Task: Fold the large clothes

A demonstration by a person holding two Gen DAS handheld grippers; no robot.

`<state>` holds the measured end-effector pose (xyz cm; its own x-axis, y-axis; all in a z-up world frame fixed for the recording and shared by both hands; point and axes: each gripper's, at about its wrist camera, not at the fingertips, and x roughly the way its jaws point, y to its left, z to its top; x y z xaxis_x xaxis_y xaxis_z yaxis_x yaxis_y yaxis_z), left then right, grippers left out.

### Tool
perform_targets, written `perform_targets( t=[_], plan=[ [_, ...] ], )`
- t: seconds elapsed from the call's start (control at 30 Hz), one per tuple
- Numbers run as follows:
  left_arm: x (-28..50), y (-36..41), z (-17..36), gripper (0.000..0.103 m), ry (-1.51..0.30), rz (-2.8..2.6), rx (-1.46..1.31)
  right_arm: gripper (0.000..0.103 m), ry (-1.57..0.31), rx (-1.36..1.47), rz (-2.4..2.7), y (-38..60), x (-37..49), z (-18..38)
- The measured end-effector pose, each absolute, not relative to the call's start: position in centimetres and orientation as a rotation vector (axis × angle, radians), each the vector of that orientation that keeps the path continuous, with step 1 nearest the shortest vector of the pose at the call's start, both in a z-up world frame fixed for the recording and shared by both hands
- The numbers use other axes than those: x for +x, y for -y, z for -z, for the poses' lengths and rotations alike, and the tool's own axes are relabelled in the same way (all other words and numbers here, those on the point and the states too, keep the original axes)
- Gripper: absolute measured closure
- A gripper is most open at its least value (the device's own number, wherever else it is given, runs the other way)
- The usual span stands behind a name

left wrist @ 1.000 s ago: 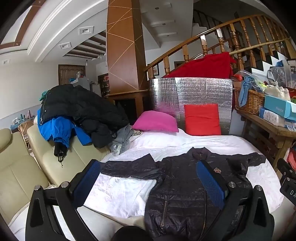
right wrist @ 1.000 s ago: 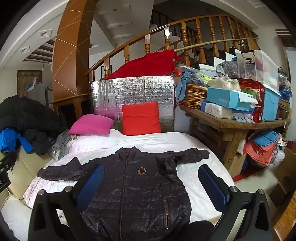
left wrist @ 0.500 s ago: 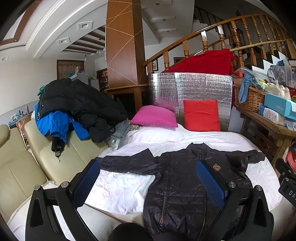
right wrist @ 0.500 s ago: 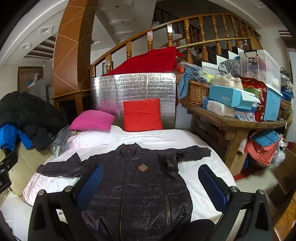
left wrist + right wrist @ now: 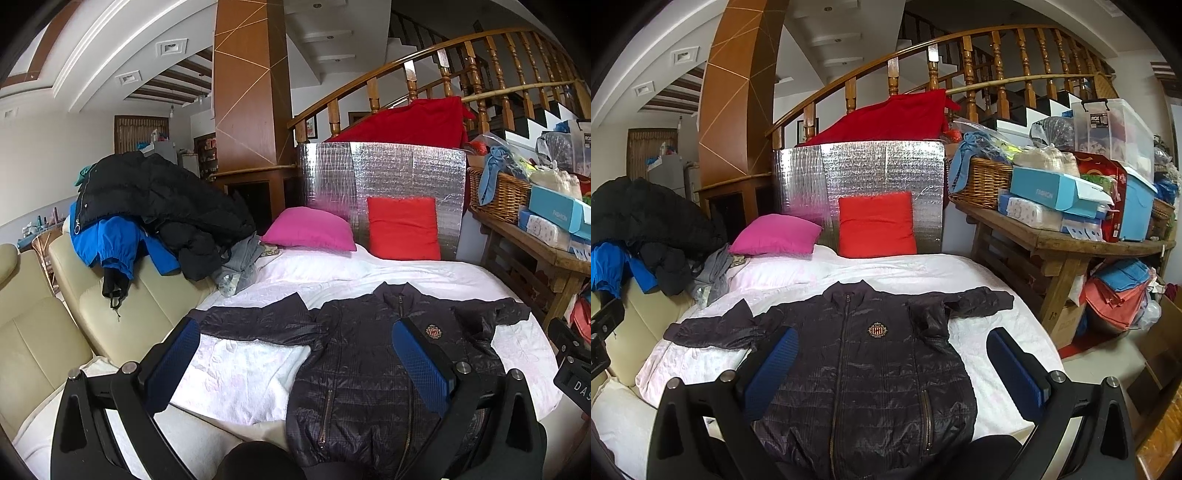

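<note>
Item: dark quilted jacket [image 5: 864, 362], laid flat front-up w/ sleeves spread, on white bedsheet [image 5: 886, 273]. L gripper [image 5: 295, 362] & R gripper [image 5: 890, 373]: both spread wide above it, holding nothing. Pink pillow [image 5: 775, 234], red pillow [image 5: 877, 225] at far end.

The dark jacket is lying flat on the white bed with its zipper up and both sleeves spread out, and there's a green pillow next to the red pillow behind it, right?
Almost. The dark jacket does lie flat on the white bed, zipper up, sleeves spread. But the pillow beside the red pillow is pink, not green. The right wrist view shows it.
</note>
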<state>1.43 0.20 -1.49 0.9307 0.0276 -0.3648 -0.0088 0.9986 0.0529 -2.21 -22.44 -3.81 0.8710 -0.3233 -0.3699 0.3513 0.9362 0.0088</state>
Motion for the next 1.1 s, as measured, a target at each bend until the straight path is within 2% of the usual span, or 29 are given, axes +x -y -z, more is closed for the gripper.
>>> perform_targets(
  t=[1.1],
  plan=[
    [1.78, -0.42, 1.65, 0.0, -0.385, -0.019, 0.054, 0.0, -0.388, 0.067, 0.343, 22.19, -1.63, 4.19]
  ],
)
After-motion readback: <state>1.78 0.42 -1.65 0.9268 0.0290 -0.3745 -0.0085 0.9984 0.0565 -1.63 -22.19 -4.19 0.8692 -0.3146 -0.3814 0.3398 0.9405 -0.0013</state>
